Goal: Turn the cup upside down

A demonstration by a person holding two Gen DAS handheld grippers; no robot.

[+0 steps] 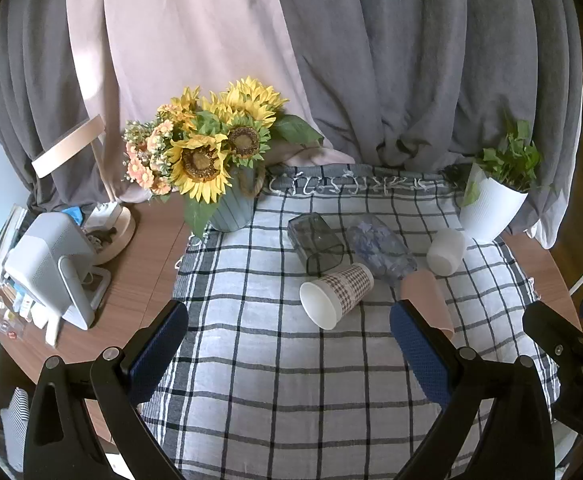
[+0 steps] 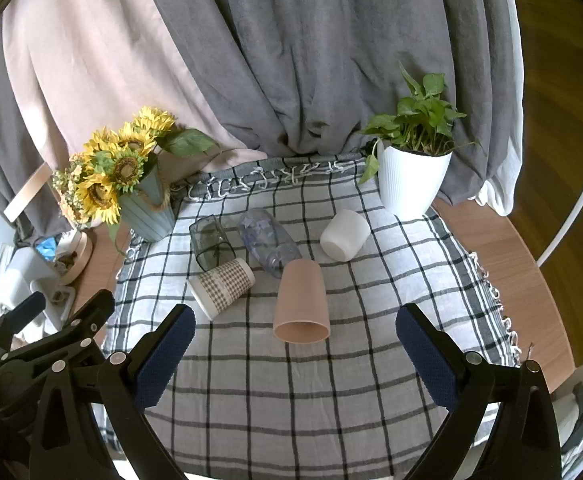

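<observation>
Several cups lie on their sides on a checked cloth [image 1: 275, 364] [image 2: 291, 396]. A checked paper cup [image 1: 337, 292] [image 2: 221, 286] has its mouth toward me. A pink cup [image 2: 302, 302] [image 1: 427, 300] lies mouth toward me. A white cup [image 1: 446, 251] [image 2: 345, 234], a dark clear tumbler [image 1: 315, 242] [image 2: 209, 240] and a clear bluish tumbler [image 1: 381, 250] [image 2: 269, 240] lie behind. My left gripper [image 1: 289, 344] is open and empty, short of the paper cup. My right gripper [image 2: 295, 344] is open and empty, just before the pink cup's mouth.
A sunflower vase [image 1: 219, 152] [image 2: 147, 204] stands at the cloth's back left, a white plant pot [image 1: 491, 208] [image 2: 413, 182] at the back right. A lamp base and a white device [image 1: 55, 264] crowd the wooden table's left. Curtains hang behind.
</observation>
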